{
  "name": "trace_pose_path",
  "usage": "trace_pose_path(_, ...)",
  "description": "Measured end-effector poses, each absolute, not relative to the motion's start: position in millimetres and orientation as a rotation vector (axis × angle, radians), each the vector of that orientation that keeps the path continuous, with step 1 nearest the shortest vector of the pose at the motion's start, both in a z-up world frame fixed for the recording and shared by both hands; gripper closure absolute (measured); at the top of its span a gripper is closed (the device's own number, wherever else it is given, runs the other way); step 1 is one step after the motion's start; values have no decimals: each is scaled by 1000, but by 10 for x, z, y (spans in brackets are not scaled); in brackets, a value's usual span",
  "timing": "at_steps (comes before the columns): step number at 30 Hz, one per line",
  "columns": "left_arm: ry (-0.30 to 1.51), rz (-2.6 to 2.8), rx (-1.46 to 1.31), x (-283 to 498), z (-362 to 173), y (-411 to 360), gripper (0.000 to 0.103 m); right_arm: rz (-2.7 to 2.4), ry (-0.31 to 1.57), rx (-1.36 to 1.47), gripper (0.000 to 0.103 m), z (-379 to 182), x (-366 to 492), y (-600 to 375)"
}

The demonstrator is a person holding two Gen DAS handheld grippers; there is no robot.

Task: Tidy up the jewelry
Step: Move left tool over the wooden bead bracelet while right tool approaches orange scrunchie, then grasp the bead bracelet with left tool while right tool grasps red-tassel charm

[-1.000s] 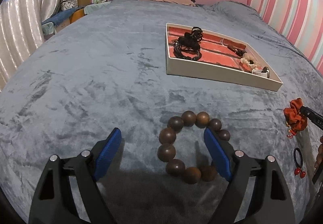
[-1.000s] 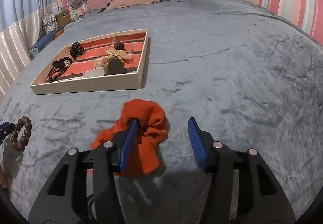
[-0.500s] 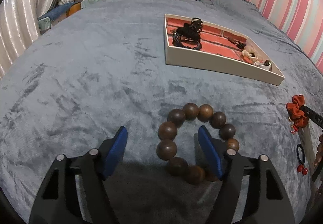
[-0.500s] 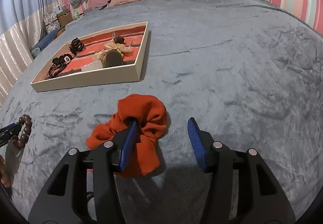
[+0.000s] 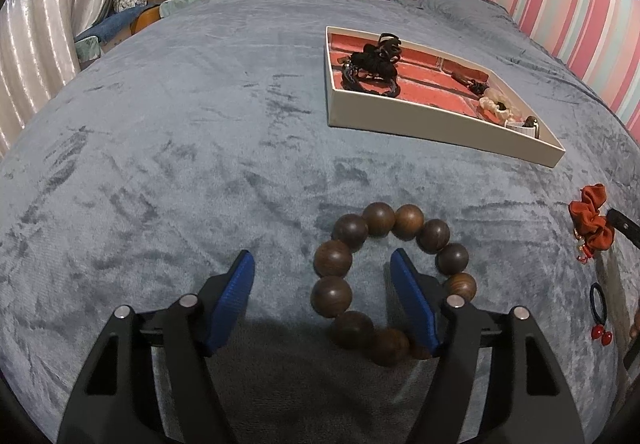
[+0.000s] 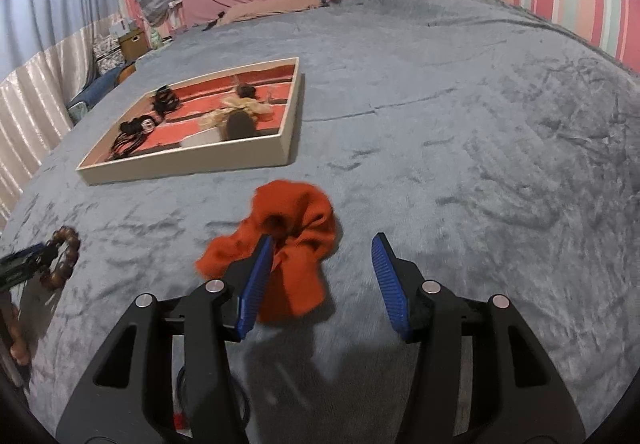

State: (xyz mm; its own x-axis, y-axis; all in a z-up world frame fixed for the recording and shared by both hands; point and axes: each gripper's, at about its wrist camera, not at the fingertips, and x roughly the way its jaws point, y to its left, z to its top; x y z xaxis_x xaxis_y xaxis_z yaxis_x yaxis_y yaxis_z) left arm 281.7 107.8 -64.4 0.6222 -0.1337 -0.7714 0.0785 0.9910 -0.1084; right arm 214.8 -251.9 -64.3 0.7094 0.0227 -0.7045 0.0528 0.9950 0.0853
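Observation:
A brown wooden bead bracelet [image 5: 380,220] lies on the grey-blue bedspread. My left gripper [image 5: 320,256] is open over it: the right finger stands inside the ring of beads, the left finger outside it, clear of the beads. The bracelet's left beads lie between the pads, and neither pad presses on them. My right gripper [image 6: 323,240] is open too, and an orange scrunchie [image 6: 296,220] hangs hooked over its left finger. The scrunchie [image 5: 592,224] also shows at the right edge of the left wrist view. The cream tray [image 5: 440,128] with a red lining sits farther back.
The tray [image 6: 184,166] holds black hair ties [image 5: 372,68], a cream scrunchie [image 5: 496,104] and small dark pieces. A black hair tie with red cherries [image 5: 600,312] lies near the right gripper. Pink pillows and a striped wall close off the far side.
The left gripper's jaws have narrowed, with the right finger staying inside the bracelet's ring. The right gripper has shifted slightly, carrying the scrunchie on its left finger.

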Motion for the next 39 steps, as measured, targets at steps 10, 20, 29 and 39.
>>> trace_pose_path(10,888,-120,-61,2816,-663,1068,35,5,815,98,52,-784,1801,-2382)
trace_pose_path(20,889,-119,-59,2813,-675,1094,37,14,828,131,52,-831,1758,-2383)
trace_pose_path(29,889,-120,-54,2815,-691,1097,37,49,865,127,52,-916,2087,-2189)
trace_pose_path(39,894,-118,-63,2851,-705,1131,50,59,903,106,94,-1004,2197,-2183)
